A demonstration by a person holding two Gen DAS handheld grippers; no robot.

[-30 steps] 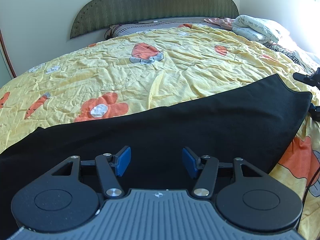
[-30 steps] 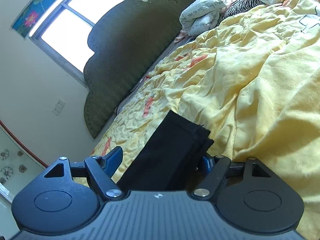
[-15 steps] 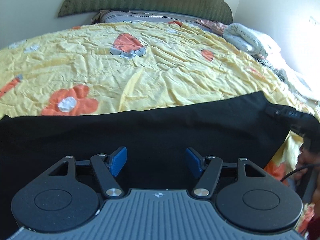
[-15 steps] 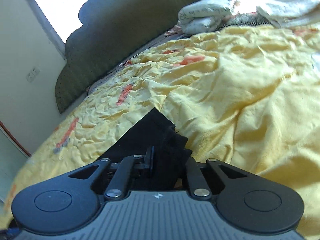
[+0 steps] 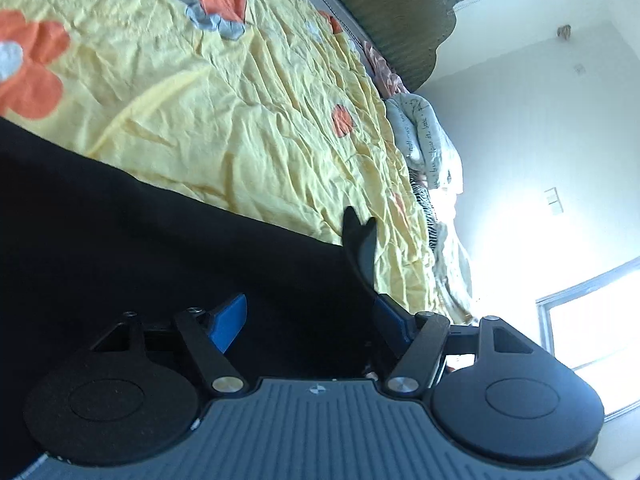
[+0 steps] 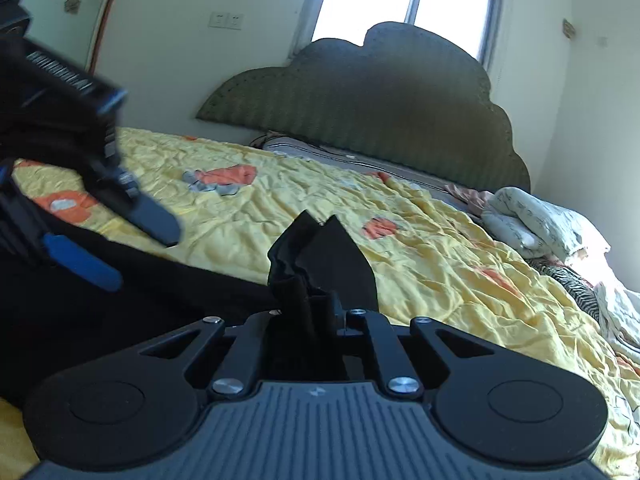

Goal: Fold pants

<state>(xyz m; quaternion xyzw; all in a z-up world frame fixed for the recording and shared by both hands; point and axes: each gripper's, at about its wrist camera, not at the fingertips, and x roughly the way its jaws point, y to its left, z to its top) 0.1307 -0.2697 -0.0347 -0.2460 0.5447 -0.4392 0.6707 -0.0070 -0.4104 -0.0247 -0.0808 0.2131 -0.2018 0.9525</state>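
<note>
The black pants (image 5: 140,248) lie stretched across the yellow flowered bedspread (image 5: 248,112). My left gripper (image 5: 308,316) is open, its blue pads (image 5: 228,320) spread over the black cloth, with a raised corner of cloth (image 5: 358,236) by the right pad. My right gripper (image 6: 316,312) is shut on a bunched end of the pants (image 6: 320,252), whose corner sticks up between the jaws. The left gripper (image 6: 92,236) also shows at the left of the right wrist view, open above the pants.
A dark green headboard (image 6: 376,112) stands at the back under a window (image 6: 404,4). Folded white bedding (image 6: 536,220) and striped cloth (image 6: 576,280) lie at the bed's right side. Walls close in on both sides.
Both grippers have swung round, so the views have turned. The right gripper, shut on the pants end since half a second ago, has carried it toward the left gripper, which stays open.
</note>
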